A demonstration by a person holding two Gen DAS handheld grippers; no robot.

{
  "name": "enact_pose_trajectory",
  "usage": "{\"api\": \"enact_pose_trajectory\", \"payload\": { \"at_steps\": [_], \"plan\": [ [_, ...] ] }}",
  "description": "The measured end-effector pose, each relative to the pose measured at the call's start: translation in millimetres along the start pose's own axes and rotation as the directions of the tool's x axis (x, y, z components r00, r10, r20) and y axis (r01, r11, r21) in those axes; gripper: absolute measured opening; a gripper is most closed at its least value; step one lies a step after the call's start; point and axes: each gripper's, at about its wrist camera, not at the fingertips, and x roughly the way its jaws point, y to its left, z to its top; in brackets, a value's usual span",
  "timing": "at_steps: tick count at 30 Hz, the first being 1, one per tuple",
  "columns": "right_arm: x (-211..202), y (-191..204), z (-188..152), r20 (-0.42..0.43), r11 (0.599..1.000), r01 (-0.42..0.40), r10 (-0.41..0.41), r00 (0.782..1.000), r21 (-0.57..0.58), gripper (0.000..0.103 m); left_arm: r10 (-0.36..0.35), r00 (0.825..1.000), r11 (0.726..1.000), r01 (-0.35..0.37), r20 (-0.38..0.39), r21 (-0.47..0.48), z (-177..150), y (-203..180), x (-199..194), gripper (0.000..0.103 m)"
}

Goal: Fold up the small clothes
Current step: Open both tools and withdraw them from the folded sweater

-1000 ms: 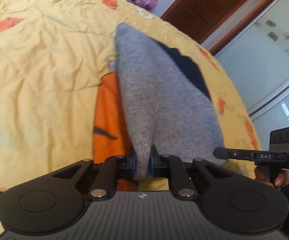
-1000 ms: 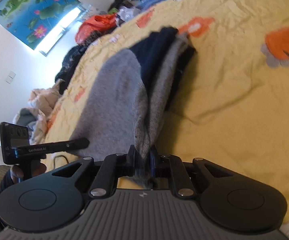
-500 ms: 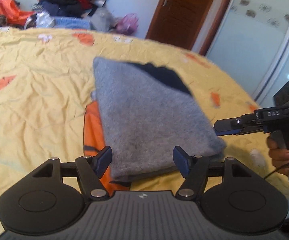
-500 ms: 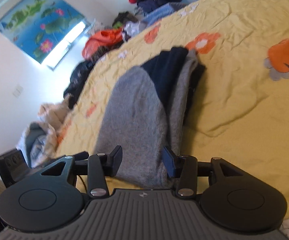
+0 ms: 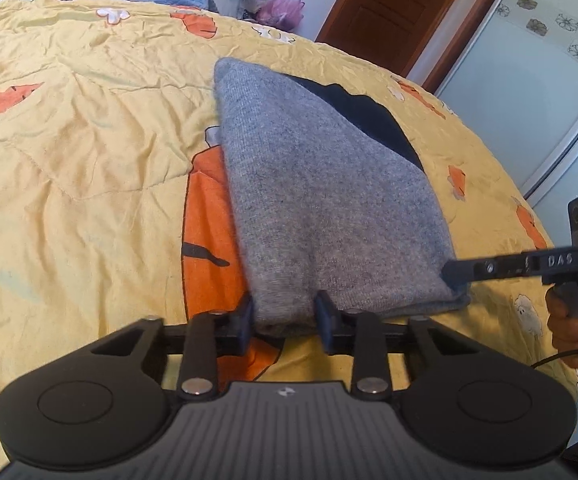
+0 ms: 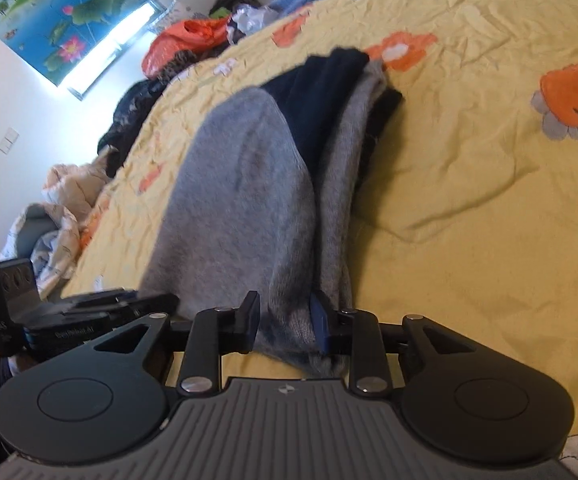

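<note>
A folded grey knit garment with a dark navy part lies on the yellow bedspread. My left gripper has its jaws partly closed around the garment's near left corner, pads touching the cloth. My right gripper is likewise partly closed around the near right edge of the garment. The right gripper also shows in the left wrist view at the garment's right corner. The left gripper shows at the left in the right wrist view.
Piles of loose clothes lie beyond the far edge of the bed. A wooden door and a glass wardrobe front stand at the right. Crumpled bedding lies at the left.
Both grippers held the garment pinched shut, then opened wide and let it lie flat. Now both have moved back onto the near edge and are closing on it.
</note>
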Motion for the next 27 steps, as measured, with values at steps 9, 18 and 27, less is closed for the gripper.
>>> {"api": "enact_pose_trajectory", "payload": {
  "at_steps": [9, 18, 27],
  "plan": [
    [-6, 3, -13, -0.018, 0.999, -0.027, 0.027, 0.999, -0.020, 0.020, 0.004, 1.000, 0.996, -0.003, -0.010, 0.092, -3, -1, -20, 0.014],
    [-69, 7, -7, 0.168, 0.995, 0.102, -0.098, 0.981, -0.014, 0.053, 0.501, 0.832, 0.790, -0.552, 0.239, 0.268, 62, 83, -121, 0.019],
    [-98, 26, -8, 0.414, 0.905, 0.423, -0.369, 0.832, -0.044, 0.081, 0.611, 0.596, 0.672, -0.738, 0.521, 0.057, 117, 75, -191, 0.062]
  ]
}}
